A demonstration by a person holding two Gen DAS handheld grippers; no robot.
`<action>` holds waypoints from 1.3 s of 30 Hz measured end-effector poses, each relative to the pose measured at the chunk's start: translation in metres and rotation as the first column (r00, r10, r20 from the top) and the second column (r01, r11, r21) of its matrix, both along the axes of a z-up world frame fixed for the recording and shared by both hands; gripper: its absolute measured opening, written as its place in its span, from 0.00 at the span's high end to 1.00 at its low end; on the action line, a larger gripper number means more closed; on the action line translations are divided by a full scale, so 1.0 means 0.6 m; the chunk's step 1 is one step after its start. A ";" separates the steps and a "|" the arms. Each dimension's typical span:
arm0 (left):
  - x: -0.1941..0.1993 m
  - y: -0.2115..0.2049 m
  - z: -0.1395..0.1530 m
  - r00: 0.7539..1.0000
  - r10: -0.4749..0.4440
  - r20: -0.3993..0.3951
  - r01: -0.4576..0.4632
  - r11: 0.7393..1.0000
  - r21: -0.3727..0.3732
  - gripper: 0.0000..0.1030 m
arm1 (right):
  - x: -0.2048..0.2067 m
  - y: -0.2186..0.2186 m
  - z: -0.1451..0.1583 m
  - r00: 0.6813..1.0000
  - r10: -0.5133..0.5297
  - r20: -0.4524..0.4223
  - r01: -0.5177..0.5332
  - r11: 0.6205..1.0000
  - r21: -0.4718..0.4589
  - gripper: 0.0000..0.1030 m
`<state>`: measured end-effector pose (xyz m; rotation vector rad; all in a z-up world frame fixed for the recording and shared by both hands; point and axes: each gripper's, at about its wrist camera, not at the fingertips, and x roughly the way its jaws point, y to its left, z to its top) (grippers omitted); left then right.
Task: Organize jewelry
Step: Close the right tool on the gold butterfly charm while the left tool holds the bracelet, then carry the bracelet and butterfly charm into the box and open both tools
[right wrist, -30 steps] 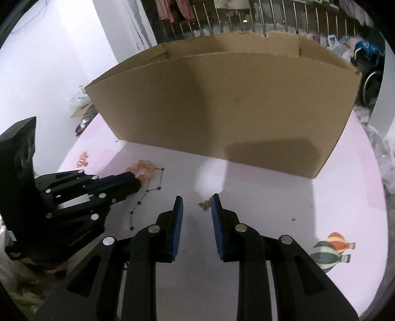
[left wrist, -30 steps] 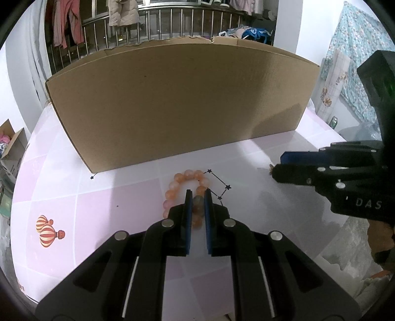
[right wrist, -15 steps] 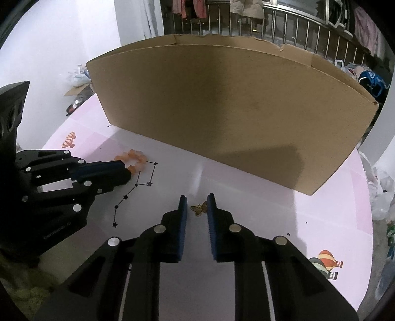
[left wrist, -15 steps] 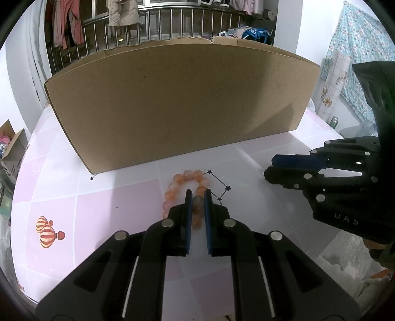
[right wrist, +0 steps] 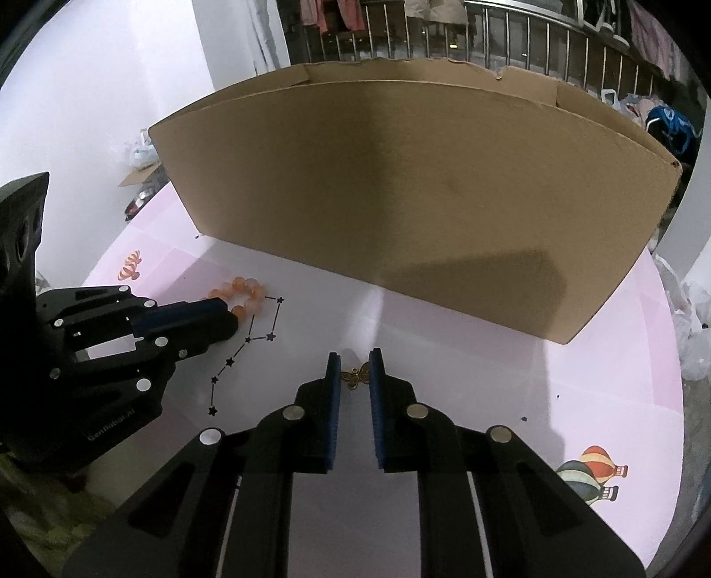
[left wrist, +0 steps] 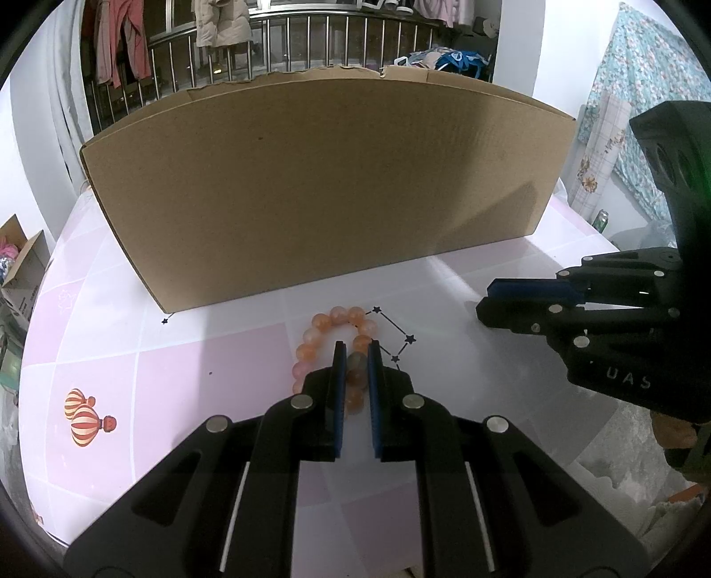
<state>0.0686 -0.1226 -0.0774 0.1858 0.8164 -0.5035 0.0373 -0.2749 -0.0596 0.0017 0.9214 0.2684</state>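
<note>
Left wrist view: white walls, metal railing [left wrist: 311, 40] hung with clothes, far beyond both jaw pairs. Pink-and-white checked table [left wrist: 177, 391] beneath them, printed with balloons [left wrist: 86, 411] and a star constellation [right wrist: 249, 342]. Tall cardboard box [left wrist: 320, 186] standing ahead of the jaws. Left gripper [left wrist: 354, 355] clamped on the orange bead bracelet [left wrist: 324, 324], whose loop lies on the table just ahead. Right gripper [right wrist: 354, 362] nearly together around a small brass butterfly charm [right wrist: 355, 378], pads just beside it; contact cannot be told.
</note>
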 end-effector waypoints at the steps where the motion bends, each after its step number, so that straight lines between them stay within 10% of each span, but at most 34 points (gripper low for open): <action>1: 0.000 0.000 0.000 1.000 0.000 0.000 0.000 1.000 0.001 0.92 | 0.001 0.000 -0.001 1.000 -0.001 -0.001 0.001 1.000 0.001 0.87; 21: -0.012 0.011 0.039 0.999 -0.015 0.050 0.017 0.999 -0.033 0.92 | -0.023 -0.026 0.061 0.996 -0.037 0.080 0.031 0.997 0.066 0.87; 39: -0.003 0.038 0.249 0.982 -0.068 0.176 0.110 0.964 -0.240 0.92 | 0.007 -0.077 0.218 0.960 -0.072 0.270 0.021 0.982 0.186 0.87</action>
